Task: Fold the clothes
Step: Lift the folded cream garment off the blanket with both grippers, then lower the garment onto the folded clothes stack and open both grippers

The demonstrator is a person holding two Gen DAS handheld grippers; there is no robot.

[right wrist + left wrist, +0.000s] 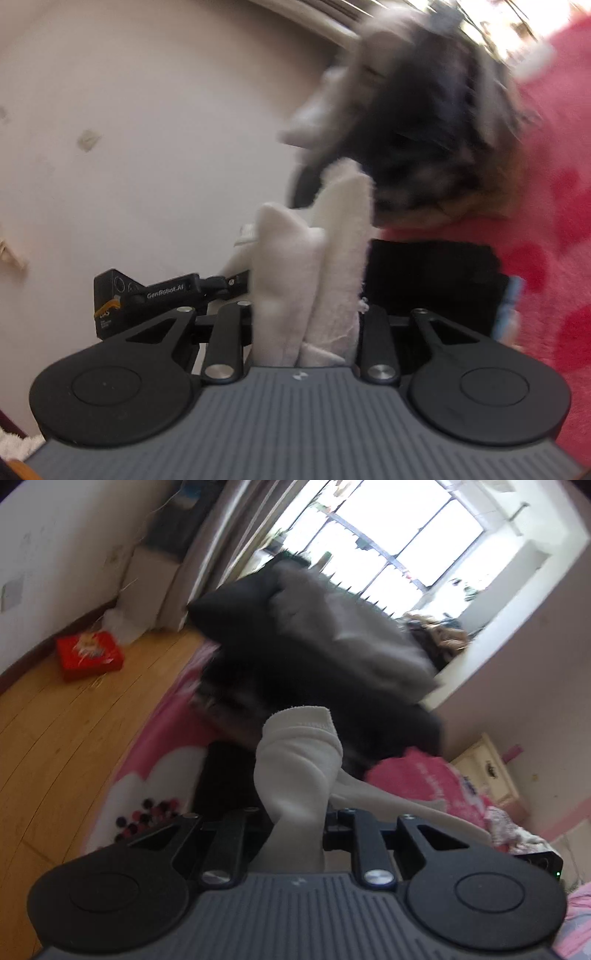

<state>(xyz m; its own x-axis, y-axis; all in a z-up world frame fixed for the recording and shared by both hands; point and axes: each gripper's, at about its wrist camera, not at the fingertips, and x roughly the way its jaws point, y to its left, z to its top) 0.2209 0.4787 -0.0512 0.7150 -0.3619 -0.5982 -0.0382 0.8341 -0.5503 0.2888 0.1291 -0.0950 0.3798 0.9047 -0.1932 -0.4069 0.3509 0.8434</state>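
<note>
Here, at bottom centre of each wrist view, the left gripper (295, 812) and the right gripper (306, 317) each pinch the white garment (299, 753); beyond lies blurred dark clothing (295, 635) above the pink bed cover (162, 738).

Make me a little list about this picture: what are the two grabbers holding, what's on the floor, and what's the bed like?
left gripper: shut on the white garment
right gripper: shut on the same white fabric, bunched up
other gripper seen from the right wrist: black body beside the cloth
behind the cloth: dark and grey clothes pile, blurred
bed: pink blanket with white shapes
floor: wooden, with a red box
window: bright daylight
</note>
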